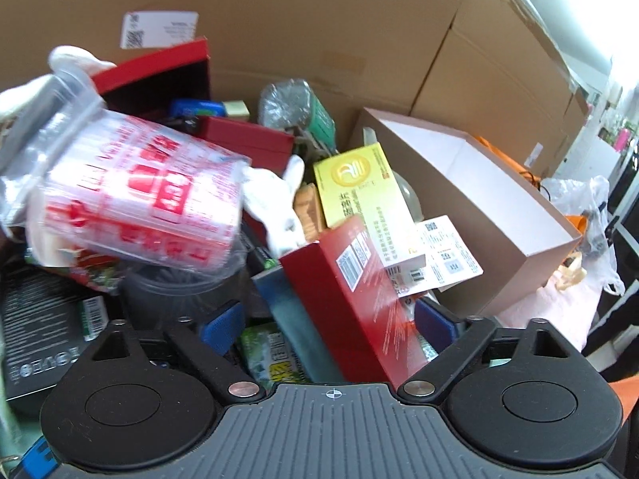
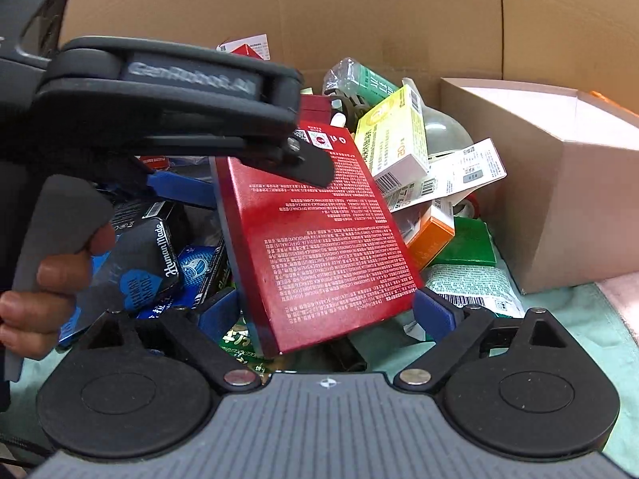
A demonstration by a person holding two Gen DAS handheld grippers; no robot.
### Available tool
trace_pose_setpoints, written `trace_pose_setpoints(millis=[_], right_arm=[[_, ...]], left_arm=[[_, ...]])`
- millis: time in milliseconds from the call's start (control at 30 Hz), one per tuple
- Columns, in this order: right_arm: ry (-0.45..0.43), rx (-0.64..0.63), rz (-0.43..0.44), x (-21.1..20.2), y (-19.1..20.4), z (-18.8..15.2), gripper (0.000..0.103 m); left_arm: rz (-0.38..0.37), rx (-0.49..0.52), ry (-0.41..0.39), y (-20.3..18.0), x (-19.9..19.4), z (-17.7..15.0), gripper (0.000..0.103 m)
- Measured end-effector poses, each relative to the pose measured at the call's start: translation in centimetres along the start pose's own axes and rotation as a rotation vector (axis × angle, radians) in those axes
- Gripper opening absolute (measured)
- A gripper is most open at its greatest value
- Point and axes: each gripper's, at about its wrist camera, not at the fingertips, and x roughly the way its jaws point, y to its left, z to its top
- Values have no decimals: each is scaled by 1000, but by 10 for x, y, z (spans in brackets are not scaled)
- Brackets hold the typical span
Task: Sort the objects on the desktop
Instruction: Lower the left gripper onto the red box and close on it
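Right claw: the right claw (image 2: 325, 313) was spread wide, yet its blue pads (image 2: 219, 311) sat against both side edges of the red box (image 2: 319, 239), pinching it.
Left claw: the left claw (image 1: 327, 323) stood open around the same box. The far pad was close by its edge and the near pad stood clear of it.
Red box: it was tilted up above the heap, between both claws, printed face toward the right wrist view.
Left hand: the bare left hand (image 2: 36, 299) was wrapped round the grey handle.
Other hand: a white-gloved hand (image 1: 279, 207) carried a clear bag (image 1: 131, 195) with red print, just left of the box.
Heap: a yellow box (image 1: 359, 183), paper tags (image 1: 447, 251) and dark cartons were jumbled together.
Surface: a pale green cloth (image 2: 559, 319) lay under the heap, and an open tan box (image 1: 499, 215) with a white inside stood beside it.
Room: a brown cardboard wall (image 2: 359, 20) rose behind. At far right there was a bright aisle and a thin plastic bag (image 1: 591, 207).
Hard to see: the red box's lower end was hidden behind the claw bodies. The bag's print was blurred, and things deep in the heap were covered.
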Motion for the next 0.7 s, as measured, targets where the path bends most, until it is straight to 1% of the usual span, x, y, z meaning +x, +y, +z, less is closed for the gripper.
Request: trace_pose_setpoints(millis=[33,100,200,300,333,400,567,633,700], right_arm=[[2,3,2,-1,0,0,95],[9,18,7,-1,-2,-1,95],[25,55,24,1,-6,0,95],[49,81,36,4,-9,0,93],[51,86,40,4,-10,0,93],[55,97,47,3,-12,0,90],[67,152,89,-2,-17,-3,73],[69,142,86,-3,-15,-4,71],[68,141,88,-5,-14,-5,68]], left_arm=[[-3,-4,13,0,4,1,87],[-16,-22,35,1,10,1,82],[-45,-44,48,1,13,2,73],[-39,-37,49,-2,13,3,73],[-37,-34,47,-3,13,3,70],[-41,-32,47,-5,13,3,56],[-53,-22,35,-12,6,2,45],[-60,-20,32,-14,3,3,42],[-56,-9,30,-17,1,2,42]])
